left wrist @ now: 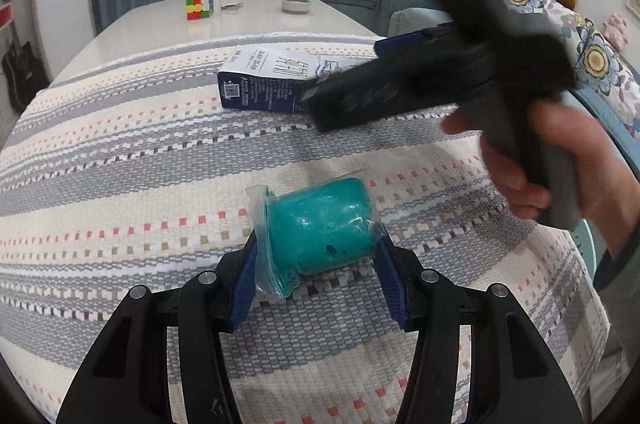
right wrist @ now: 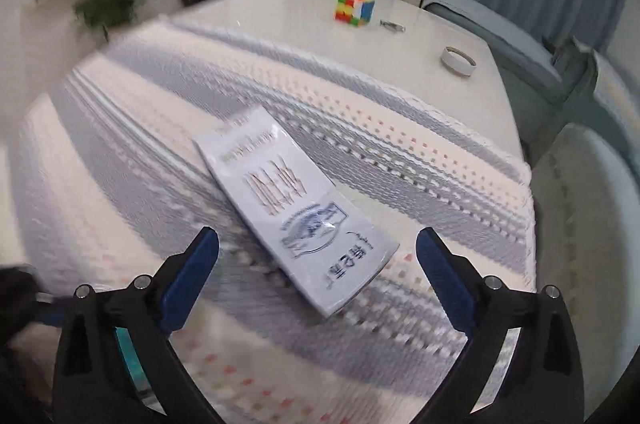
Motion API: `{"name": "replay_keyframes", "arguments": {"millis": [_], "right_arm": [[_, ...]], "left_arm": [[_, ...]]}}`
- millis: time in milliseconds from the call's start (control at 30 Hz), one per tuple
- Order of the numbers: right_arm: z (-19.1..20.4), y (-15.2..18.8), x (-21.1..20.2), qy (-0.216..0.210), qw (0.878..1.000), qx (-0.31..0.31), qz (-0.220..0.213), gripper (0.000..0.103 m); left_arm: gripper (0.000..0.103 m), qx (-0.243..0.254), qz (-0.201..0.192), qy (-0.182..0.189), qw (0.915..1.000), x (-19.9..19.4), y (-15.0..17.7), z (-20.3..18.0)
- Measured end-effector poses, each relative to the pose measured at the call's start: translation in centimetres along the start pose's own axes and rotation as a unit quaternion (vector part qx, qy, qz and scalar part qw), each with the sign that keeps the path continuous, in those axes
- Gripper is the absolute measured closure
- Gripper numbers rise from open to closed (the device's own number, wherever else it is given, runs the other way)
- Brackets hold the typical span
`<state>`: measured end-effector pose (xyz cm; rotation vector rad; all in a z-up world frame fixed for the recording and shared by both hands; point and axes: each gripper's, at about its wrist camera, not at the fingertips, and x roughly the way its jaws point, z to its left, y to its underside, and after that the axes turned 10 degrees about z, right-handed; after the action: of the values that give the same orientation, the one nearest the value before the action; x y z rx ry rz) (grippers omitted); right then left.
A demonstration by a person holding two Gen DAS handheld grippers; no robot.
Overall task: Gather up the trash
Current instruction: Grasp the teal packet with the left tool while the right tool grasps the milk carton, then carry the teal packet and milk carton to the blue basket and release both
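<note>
1. Two handheld grippers work over a table covered with a striped woven cloth (left wrist: 120, 152). The left gripper (left wrist: 316, 256) has its blue pads closed against both sides of a teal lump in a clear plastic bag (left wrist: 320, 224), holding it partly open around that bulk, low over the cloth.

2. The right gripper (right wrist: 318, 284) has its jaws spread wide with nothing between the pads. Its own view is blurred, so it looks to be in motion.

3. Just ahead of the right gripper's fingers lies a flattened white and blue carton (right wrist: 292, 208), flat on the cloth. Its near end sits roughly between the two open fingertips, slightly toward the right one.

4. The carton's long axis runs diagonally, from near right to far left in the right wrist view. The fingers are not yet square to it, so I judge the wrist needs more turning before the jaws can close across the narrow width.

5. From the left wrist view, the carton (left wrist: 264, 84) lies well beyond the bagged lump, and the right gripper (left wrist: 320, 112), held in a person's hand (left wrist: 560, 160), hangs just over its right end. The right hand is clearly nearer and free; the left is occupied.

6. Farther off, on the bare tabletop, stand a colour cube (right wrist: 354, 9), a roll of tape (right wrist: 459, 61) and a small metal clip (right wrist: 392, 25), well apart from the carton.
</note>
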<state>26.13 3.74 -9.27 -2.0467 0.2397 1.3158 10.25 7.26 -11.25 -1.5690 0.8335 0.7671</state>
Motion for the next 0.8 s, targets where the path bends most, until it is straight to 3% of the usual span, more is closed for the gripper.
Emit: {"name": "replay_keyframes", "arguments": {"millis": [100, 233, 300, 333, 367, 433, 567, 700, 800], "right_arm": [[-0.1, -0.7, 1.4, 0.002, 1.000, 0.002, 0.009, 0.008], [-0.2, -2.2, 2.8, -0.030, 0.999, 0.011, 0.018, 0.011], [0.0, -2.1, 2.7, -0.033, 0.999, 0.018, 0.019, 0.017], [-0.2, -2.1, 2.7, -0.039, 0.999, 0.019, 0.014, 0.026], [-0.2, -1.8, 2.3, -0.050, 0.998, 0.022, 0.008, 0.043], [-0.4, -0.9, 1.5, -0.061, 0.997, 0.039, 0.004, 0.049], [-0.9, 1.9, -0.1, -0.051, 0.996, 0.073, 0.001, 0.051], [-2.3, 6.1, -4.3, -0.036, 0.991, 0.127, -0.021, 0.052], [-4.1, 9.4, -8.5, -0.015, 0.986, 0.164, -0.039, 0.052]], "left_arm": [[0.052, 0.003, -0.001, 0.001, 1.0000, -0.1, 0.0, -0.1], [0.052, 0.003, -0.002, 0.005, 1.0000, 0.0, 0.0, 0.1], [0.052, 0.003, -0.002, 0.005, 1.0000, 0.0, 0.0, 0.0], [0.052, 0.004, -0.002, 0.006, 1.0000, 0.0, 0.0, 0.1], [0.052, 0.004, -0.001, 0.006, 1.0000, 0.0, 0.0, 0.2], [0.052, 0.003, -0.001, 0.005, 1.0000, 0.0, 0.0, 0.1], [0.053, 0.006, -0.009, 0.009, 0.9999, -0.4, 0.0, 0.1], [0.054, 0.013, -0.017, 0.032, 0.9993, -1.4, 0.0, -0.4], [0.054, 0.040, -0.054, 0.032, 0.9972, -4.3, -0.9, -2.2]]}}
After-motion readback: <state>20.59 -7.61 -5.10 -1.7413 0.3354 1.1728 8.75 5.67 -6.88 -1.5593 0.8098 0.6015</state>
